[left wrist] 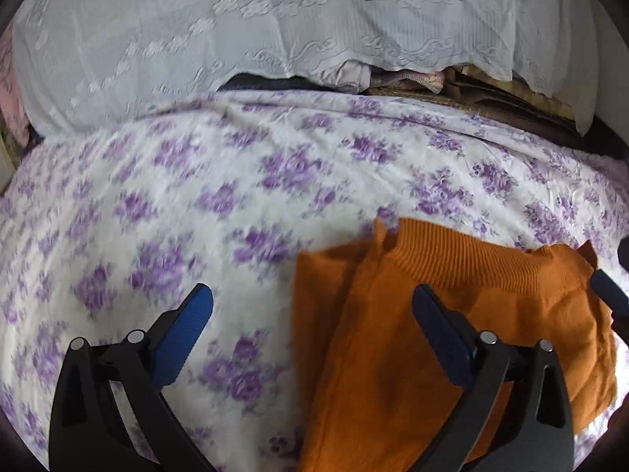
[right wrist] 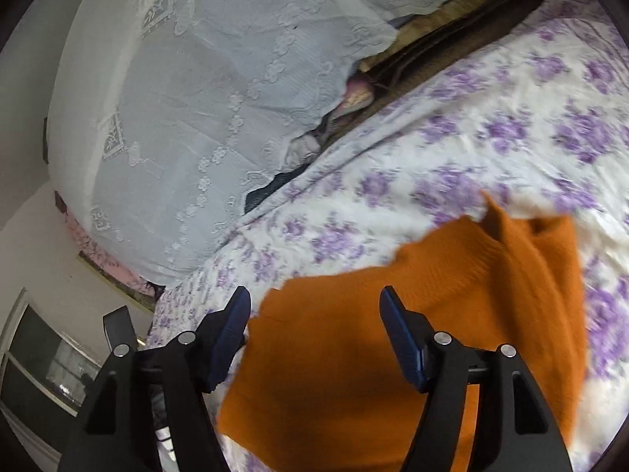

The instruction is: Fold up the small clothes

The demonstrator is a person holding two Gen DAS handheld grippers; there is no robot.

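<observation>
On the flowered bedspread (left wrist: 243, 181), toward its near edge, the orange sweater (left wrist: 452, 338) lies partly folded, ribbed collar pointing away toward the lace-covered pile (left wrist: 236, 39) along the far edge. The left gripper (left wrist: 312, 314) hangs above it with jaws spread wide and nothing between them; one finger is over bare bedspread, the other over the knit. The right gripper (right wrist: 314, 314) is likewise well open and empty, above the sweater's body.

The likely trouble: the folded flap at the sweater's left side looks loose and slightly lifted, so with both grippers clear it may spring back or slide. A pinch on the next fold could also catch the bedspread beneath along with the knit, dragging the sheet and skewing the fold.

The left wrist view shows the collar's ribbing and the doubled layer at the sweater's left side, plus a blue fingertip of the right gripper at the frame's right margin. The right wrist view alone shows the sweater's ragged-looking near outline, the bed's side edge, and a dark window (right wrist: 43, 358) beyond it.
</observation>
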